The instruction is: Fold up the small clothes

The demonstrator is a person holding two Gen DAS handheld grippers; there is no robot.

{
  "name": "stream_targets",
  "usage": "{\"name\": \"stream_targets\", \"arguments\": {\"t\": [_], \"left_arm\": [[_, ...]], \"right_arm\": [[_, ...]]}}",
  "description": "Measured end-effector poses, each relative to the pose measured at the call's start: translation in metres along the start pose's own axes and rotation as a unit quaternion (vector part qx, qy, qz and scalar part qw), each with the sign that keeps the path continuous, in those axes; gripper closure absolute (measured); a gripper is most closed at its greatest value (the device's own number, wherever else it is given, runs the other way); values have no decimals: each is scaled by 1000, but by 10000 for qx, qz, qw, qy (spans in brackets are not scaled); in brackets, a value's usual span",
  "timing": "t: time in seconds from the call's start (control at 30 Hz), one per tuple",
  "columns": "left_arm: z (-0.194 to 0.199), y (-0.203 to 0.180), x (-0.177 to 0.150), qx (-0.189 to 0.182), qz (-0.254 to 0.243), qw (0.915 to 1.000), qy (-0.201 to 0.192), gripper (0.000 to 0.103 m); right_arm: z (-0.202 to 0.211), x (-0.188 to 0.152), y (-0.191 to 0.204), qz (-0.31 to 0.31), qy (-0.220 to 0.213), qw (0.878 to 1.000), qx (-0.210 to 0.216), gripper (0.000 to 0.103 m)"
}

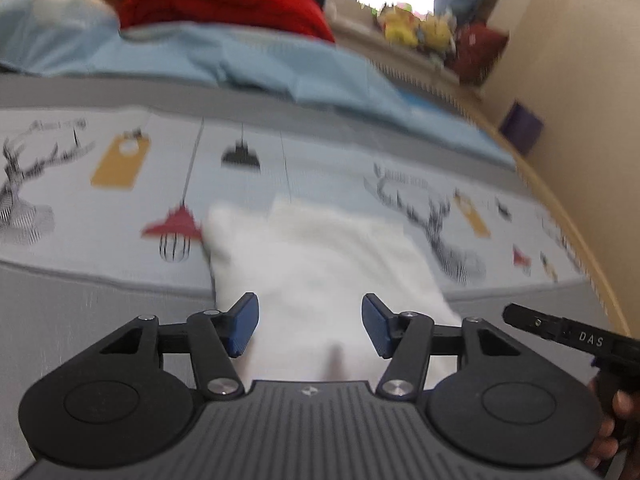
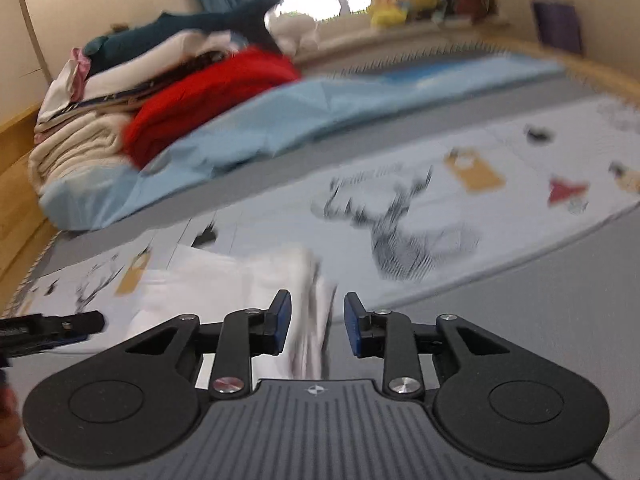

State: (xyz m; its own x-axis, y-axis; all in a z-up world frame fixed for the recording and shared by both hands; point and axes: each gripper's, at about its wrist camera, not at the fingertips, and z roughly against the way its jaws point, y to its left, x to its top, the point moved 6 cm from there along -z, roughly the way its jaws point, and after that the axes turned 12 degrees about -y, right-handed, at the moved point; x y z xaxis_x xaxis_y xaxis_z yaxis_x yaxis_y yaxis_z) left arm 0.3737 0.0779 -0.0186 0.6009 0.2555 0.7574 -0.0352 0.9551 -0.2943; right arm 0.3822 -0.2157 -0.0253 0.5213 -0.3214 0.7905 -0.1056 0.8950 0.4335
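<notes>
White garment (image 1: 320, 264): soft, light, limp, will sag and slide on itself; looks already doubled over, on the printed bedcover (image 1: 120, 216), just ahead of both grippers. Best taken at hems or corners, not mid-panel. Left gripper (image 1: 310, 324): jaws moderately wide, nothing pinched, cloth seen beyond the gap. Right gripper (image 2: 316, 328): jaws narrower, cloth edge in the gap, pads apparently clear of it; blur hampers certainty. Surface: bed, padded, yielding. Behind: blue sheet (image 2: 280, 120), red fabric (image 2: 208, 96), windowsill toys (image 2: 400, 4).
</notes>
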Motion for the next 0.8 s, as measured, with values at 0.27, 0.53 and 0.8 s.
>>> {"name": "stream_targets", "arguments": {"t": [0.27,0.53,0.8], "left_arm": [[1,27,-53,590,113,9939,929,39],[-7,38,-76,610,224,9874,1445,40],[-15,27,-74,579,-271,9881,1402,53]], "right_arm": [[-10,-40,10,65,1168,9923,398,57],[-10,-57,12,218,1561,9871,280,98],[-7,-65,-1,-87,1882,9816,322,100]]}}
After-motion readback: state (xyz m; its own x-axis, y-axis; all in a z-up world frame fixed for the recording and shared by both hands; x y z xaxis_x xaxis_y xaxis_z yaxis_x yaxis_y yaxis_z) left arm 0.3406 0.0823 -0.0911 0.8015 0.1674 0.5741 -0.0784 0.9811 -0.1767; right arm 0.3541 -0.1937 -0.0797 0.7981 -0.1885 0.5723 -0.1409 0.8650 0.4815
